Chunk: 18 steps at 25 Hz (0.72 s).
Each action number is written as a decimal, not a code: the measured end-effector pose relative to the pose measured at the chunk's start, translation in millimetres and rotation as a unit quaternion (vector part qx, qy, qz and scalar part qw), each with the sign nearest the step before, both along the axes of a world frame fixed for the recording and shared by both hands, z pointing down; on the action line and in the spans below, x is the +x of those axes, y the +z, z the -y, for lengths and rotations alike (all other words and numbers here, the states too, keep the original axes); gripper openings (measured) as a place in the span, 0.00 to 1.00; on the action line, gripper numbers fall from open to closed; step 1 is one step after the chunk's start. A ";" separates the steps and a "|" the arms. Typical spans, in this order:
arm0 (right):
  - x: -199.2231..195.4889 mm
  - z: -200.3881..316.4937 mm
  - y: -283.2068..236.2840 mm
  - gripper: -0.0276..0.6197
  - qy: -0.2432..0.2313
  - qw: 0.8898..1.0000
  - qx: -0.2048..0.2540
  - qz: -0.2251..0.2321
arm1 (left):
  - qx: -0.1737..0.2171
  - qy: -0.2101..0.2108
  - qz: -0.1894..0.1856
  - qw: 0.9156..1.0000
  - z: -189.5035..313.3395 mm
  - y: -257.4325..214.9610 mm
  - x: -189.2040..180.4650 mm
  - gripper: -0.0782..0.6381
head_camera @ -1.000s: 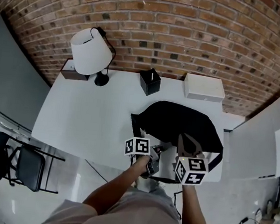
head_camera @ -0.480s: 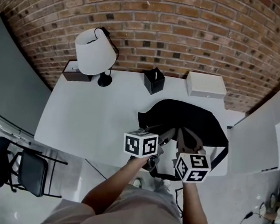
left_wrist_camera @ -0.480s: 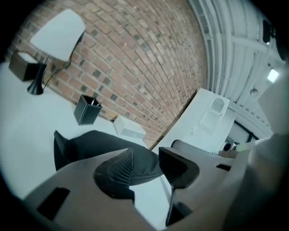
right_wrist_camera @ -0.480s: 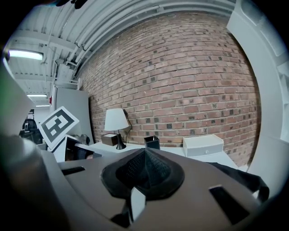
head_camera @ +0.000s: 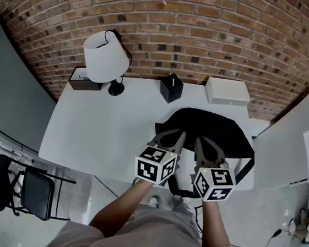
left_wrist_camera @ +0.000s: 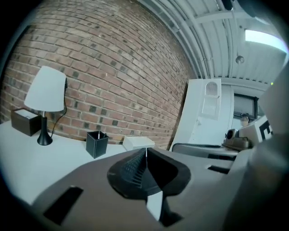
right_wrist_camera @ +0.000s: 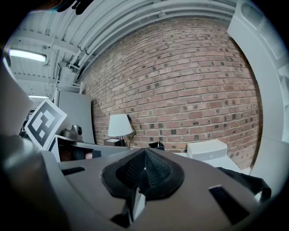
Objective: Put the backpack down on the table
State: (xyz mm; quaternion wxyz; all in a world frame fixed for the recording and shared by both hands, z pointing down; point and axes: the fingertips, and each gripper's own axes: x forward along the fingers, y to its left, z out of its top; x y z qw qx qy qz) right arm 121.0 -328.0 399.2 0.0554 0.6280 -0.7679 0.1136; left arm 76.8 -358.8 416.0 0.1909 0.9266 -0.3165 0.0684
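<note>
The black backpack [head_camera: 212,129] lies slumped on the white table [head_camera: 99,125], at its front right; a strap [head_camera: 180,192] hangs over the near edge. Both grippers hover side by side over the bag's near part. My left gripper [head_camera: 176,135] is shut, pads pressed together with nothing between them [left_wrist_camera: 146,152]. My right gripper [head_camera: 203,142] is likewise shut and empty [right_wrist_camera: 144,157]. In the right gripper view a fold of the backpack [right_wrist_camera: 246,180] shows low at the right. Neither gripper holds the bag.
Along the brick wall stand a white-shaded lamp [head_camera: 102,59], a dark box [head_camera: 84,79], a black pen holder [head_camera: 171,88] and a white box [head_camera: 227,92]. A black chair [head_camera: 20,185] stands on the floor at the left. A white panel [head_camera: 284,151] borders the table's right end.
My left gripper has risen from below the table's front edge to over the backpack, rolled, and shut its jaws. The right gripper has moved a little forward and up.
</note>
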 end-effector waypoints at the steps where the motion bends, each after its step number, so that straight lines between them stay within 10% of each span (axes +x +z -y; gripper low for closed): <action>1: -1.3 0.3 -0.6 0.05 0.000 1.000 0.001 0.000 | 0.003 0.003 0.001 1.000 -1.4 -0.5 -0.9 0.13; 18: -17.5 2.7 -7.3 0.05 -0.004 1.000 0.011 -0.007 | 0.025 0.016 0.006 1.000 -5.7 -9.2 -14.8 0.12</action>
